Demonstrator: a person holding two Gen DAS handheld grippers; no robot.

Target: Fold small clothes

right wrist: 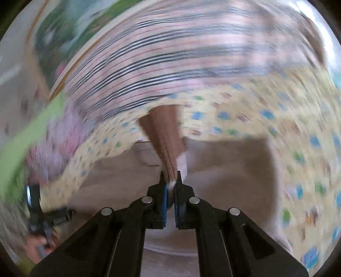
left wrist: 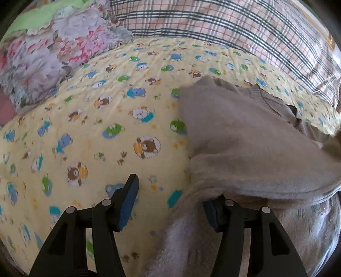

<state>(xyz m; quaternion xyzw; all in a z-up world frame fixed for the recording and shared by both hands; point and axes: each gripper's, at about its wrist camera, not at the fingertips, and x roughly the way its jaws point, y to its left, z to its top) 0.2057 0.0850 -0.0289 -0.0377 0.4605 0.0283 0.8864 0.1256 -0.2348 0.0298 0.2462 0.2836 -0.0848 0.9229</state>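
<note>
A beige fuzzy sweater (left wrist: pixel 245 132) with a brown ribbed edge lies on the right half of a yellow bear-print sheet (left wrist: pixel 96 138). My left gripper (left wrist: pixel 172 191) stands open at the sweater's left border. Its left finger (left wrist: pixel 130 200) is over bare sheet, and its right finger is partly buried under a fold of the sweater. The right wrist view is blurred. There my right gripper (right wrist: pixel 171 181) is shut on the brown ribbed edge (right wrist: pixel 168 138), which rises in a strip from the jaws above the sweater's body (right wrist: pixel 223 170).
A plaid quilt (left wrist: pixel 213 25) lies bunched along the far side of the bed. A heap of floral cloth (left wrist: pixel 53 53) with green fabric (left wrist: pixel 32 19) behind it sits at the far left. In the right wrist view the other gripper's black body (right wrist: pixel 36 208) shows at lower left.
</note>
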